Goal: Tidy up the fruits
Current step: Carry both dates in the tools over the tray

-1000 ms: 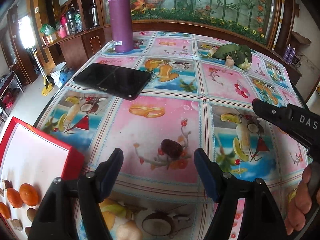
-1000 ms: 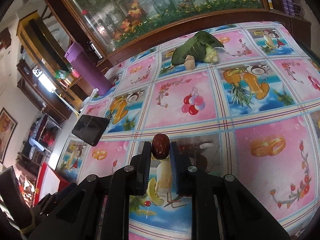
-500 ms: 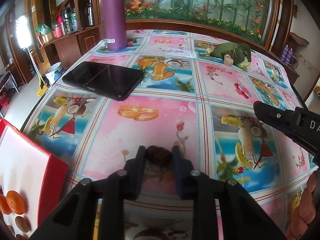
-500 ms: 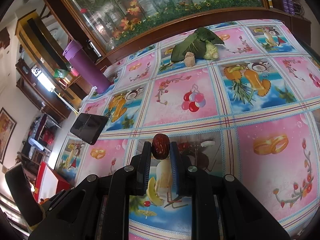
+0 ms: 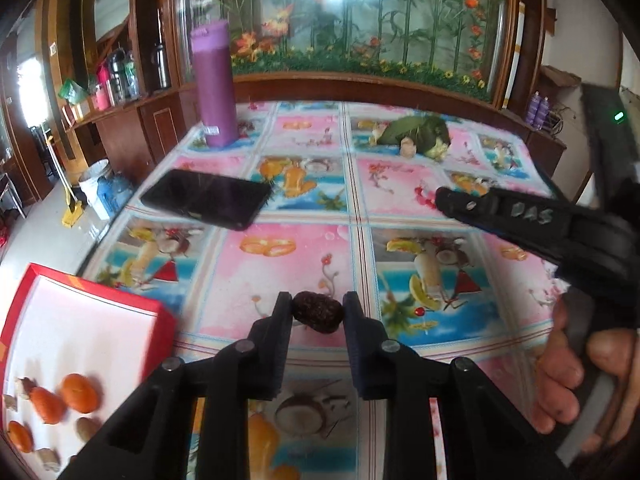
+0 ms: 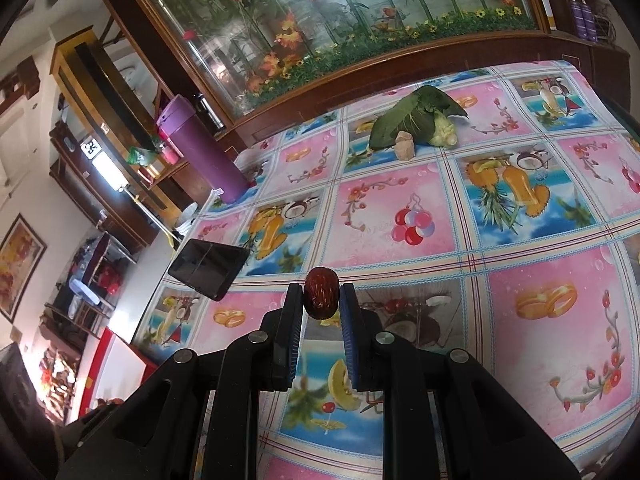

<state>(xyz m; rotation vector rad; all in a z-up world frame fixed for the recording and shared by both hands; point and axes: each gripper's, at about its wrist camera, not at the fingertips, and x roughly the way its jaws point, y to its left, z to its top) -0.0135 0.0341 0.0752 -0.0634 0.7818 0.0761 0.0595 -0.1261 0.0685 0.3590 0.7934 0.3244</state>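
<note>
From the left wrist I see my left gripper point(image 5: 317, 312) clamped on a dark wrinkled date point(image 5: 317, 313), raised over the fruit-print tablecloth point(image 5: 280, 272), with the red-rimmed box point(image 5: 96, 300) of oranges point(image 5: 79, 393) at lower left. From the right wrist, my right gripper point(image 6: 320, 300) pinches a red date point(image 6: 321, 295) above the cloth.

This is a lived-in home, most likely a dining or living room. A table point(image 5: 400, 200) wears a glossy fruit-print oilcloth, with a purple flask point(image 5: 214, 84) and a dark tablet point(image 5: 208, 198) at its far left. Behind it stands a wood-framed glass partition point(image 5: 340, 20) filled with artificial bamboo and flowers. At far left, wooden shelves point(image 5: 108, 80) hold bottles and flasks, and a framed picture point(image 6: 18, 264) hangs on the wall.
</note>
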